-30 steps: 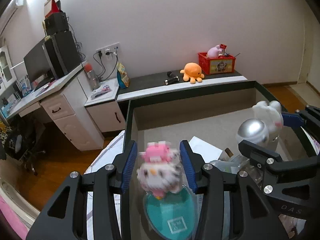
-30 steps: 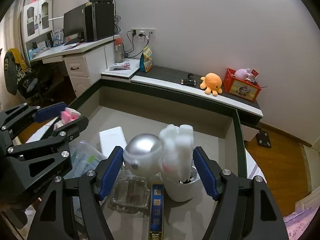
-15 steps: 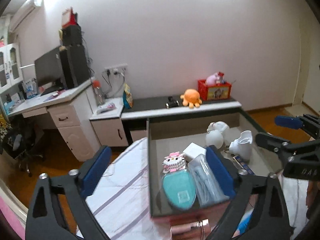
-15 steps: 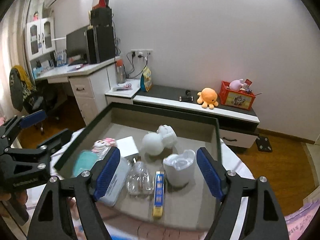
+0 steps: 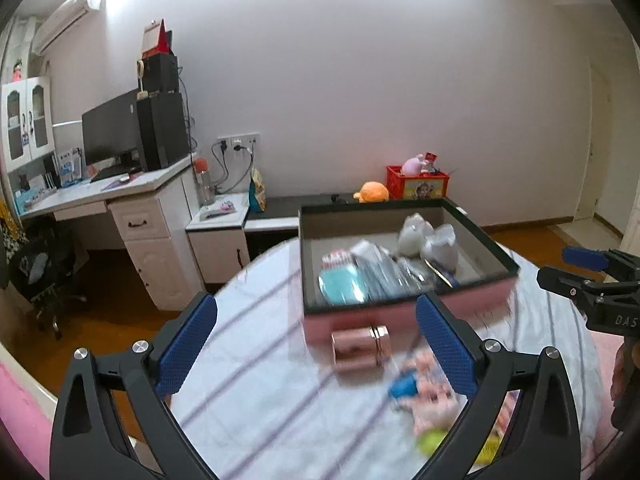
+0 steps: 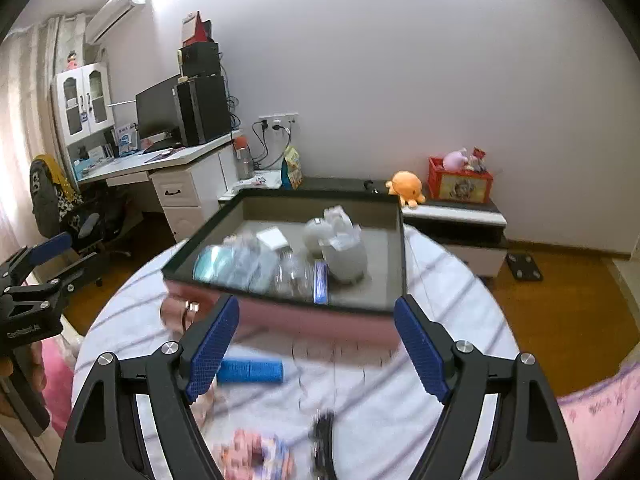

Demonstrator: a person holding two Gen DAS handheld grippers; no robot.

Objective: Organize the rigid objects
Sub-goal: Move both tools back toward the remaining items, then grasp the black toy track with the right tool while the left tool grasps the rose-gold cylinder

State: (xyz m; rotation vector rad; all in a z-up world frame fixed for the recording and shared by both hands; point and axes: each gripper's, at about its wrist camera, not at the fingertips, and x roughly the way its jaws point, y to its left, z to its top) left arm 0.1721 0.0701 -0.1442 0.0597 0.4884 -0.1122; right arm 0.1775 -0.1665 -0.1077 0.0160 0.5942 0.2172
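Jaws: both spread wide and empty, left gripper (image 5: 316,340) and right gripper (image 6: 316,344) pulled back from the tray (image 5: 404,312) | change: block figure and silver-headed toy released inside tray | remaining: pink-gold jar (image 5: 360,346) at 6 o'clock of tray, blue roller (image 6: 250,372) on striped tabletop (image 5: 248,360) | judgement: next pick likely there.

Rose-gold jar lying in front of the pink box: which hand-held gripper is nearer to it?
Left. The rose-gold jar lies just ahead of the open left hand-held gripper, between its fingers' lines. The right hand-held gripper, also open, has it off to its left.
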